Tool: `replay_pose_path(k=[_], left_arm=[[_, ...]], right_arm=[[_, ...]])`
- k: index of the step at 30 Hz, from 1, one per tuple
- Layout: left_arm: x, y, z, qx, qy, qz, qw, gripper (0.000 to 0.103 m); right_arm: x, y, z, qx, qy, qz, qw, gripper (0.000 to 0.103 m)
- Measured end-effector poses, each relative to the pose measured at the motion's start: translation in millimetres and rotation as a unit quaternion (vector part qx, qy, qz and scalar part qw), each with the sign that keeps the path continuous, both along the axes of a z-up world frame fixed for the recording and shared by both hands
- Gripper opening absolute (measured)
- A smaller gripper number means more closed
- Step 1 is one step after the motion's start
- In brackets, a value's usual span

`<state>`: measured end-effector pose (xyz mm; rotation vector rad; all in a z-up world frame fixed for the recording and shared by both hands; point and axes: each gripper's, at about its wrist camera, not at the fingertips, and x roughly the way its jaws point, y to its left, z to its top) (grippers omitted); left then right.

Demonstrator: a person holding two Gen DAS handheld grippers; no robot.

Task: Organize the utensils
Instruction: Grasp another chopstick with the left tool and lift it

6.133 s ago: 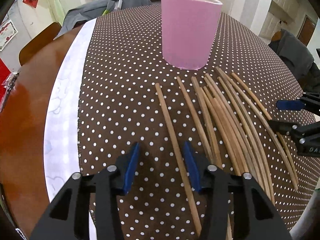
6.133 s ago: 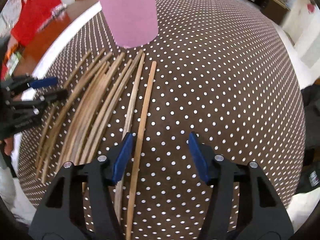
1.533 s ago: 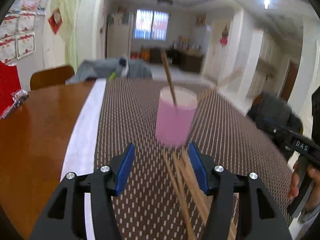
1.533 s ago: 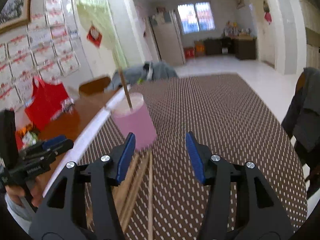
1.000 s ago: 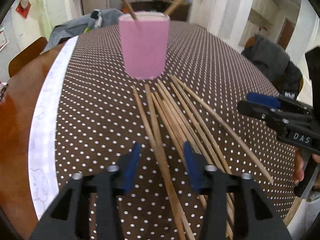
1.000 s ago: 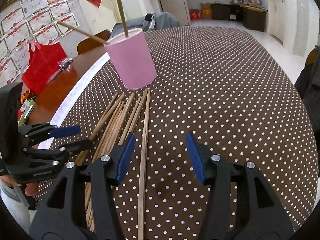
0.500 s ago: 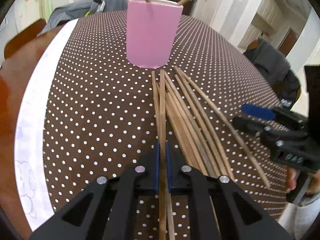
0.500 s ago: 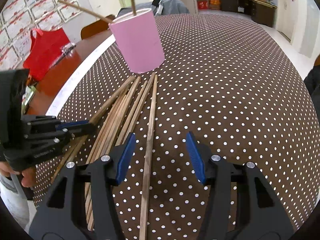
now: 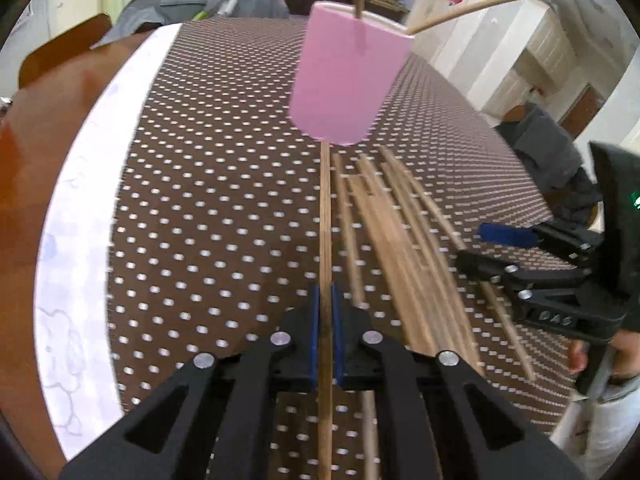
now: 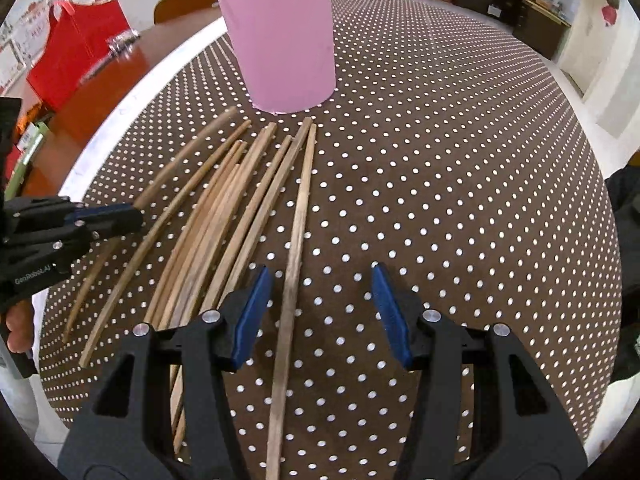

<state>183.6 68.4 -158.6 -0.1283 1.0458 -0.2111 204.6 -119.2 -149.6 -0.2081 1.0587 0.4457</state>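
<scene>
A pink cup [image 9: 346, 76] stands on the dotted brown cloth with two wooden chopsticks [image 9: 468, 8] sticking out of it; it also shows in the right wrist view [image 10: 284, 40]. Several wooden chopsticks [image 10: 224, 216] lie in a fan in front of the cup. My left gripper [image 9: 325, 312] is shut on one chopstick [image 9: 325, 216] and holds it lifted, pointing at the cup's base. My right gripper [image 10: 318, 308] is open, low over the cloth, with the rightmost chopstick [image 10: 298, 236] lying between its fingers. Each gripper shows at the edge of the other's view.
The round table has a brown polka-dot cloth [image 10: 460, 160] with a white strip [image 9: 76, 216] and bare wood [image 9: 20, 152] at the left. A red bag [image 10: 76, 48] stands beyond the cup. Chairs with grey clothing [image 9: 548, 148] stand around the table.
My left gripper, shut on one chopstick, has lifted it off the pile and tilted it up toward the cup. My right gripper has dropped closer around the rightmost chopstick, still open.
</scene>
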Motion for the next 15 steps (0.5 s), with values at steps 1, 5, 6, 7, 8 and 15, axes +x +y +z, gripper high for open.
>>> replay_pose_path(k=[1, 5, 6, 7, 8, 15], left_arm=[[1.9, 1.1, -0.6, 0.010, 0.001, 0.003, 0.9999, 0.006], [7.3, 1.8, -1.1, 0.037, 0.004, -0.001, 0.9993, 0.006], [9.3, 1.8, -0.7, 0.043, 0.006, -0.002, 0.9990, 0.006], [12.2, 0.6, -0.2, 0.052, 0.008, -0.002, 0.9986, 0.006], [14.4, -0.9, 0.1, 0.061, 0.009, -0.004, 0.9981, 0.006], [17.1, 2.2, 4.5, 0.054, -0.001, -0.004, 0.9985, 0.006]], right_arm=[[3.2, 3.0, 0.1, -0.007, 0.002, 0.001, 1.000, 0.052], [18.5, 18.3, 0.5, -0.045, 0.021, 0.014, 0.999, 0.047], [22.1, 21.2, 1.1, -0.050, 0.029, 0.018, 0.998, 0.044], [25.3, 24.7, 2.6, -0.056, 0.032, 0.019, 0.998, 0.035], [31.5, 27.5, 5.2, -0.064, 0.038, 0.021, 0.997, 0.029], [56.2, 10.2, 7.1, -0.038, 0.071, 0.013, 0.997, 0.006]])
